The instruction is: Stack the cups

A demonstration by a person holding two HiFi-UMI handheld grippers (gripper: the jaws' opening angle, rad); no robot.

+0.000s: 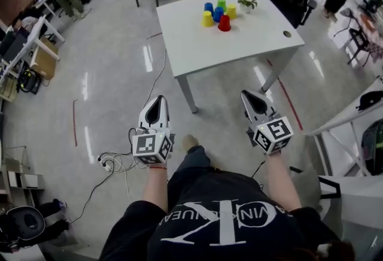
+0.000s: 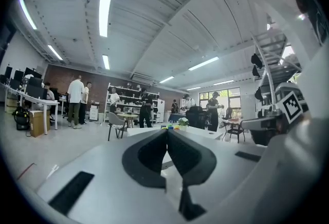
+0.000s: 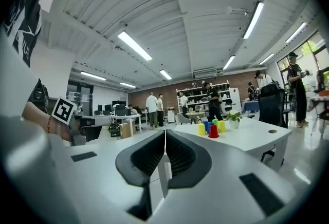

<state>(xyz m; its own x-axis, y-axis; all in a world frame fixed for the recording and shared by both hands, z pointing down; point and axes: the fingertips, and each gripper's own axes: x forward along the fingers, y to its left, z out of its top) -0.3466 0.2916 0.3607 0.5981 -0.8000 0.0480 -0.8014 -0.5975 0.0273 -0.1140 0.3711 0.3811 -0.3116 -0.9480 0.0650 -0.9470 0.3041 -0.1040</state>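
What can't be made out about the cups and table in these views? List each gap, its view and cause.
Head view: whether any cups are already nested; too small, bunched together.
Left gripper view: the cups' number and colours; tiny specks just above the shut left gripper's tips.
Head view: what the dark round spot on the table is; too small.

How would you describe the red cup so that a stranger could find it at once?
Look at the white table ahead of the person. Near its far edge, a group of cups stands beside a small potted plant. The red cup is the only red one and stands at the front, nearest the person.
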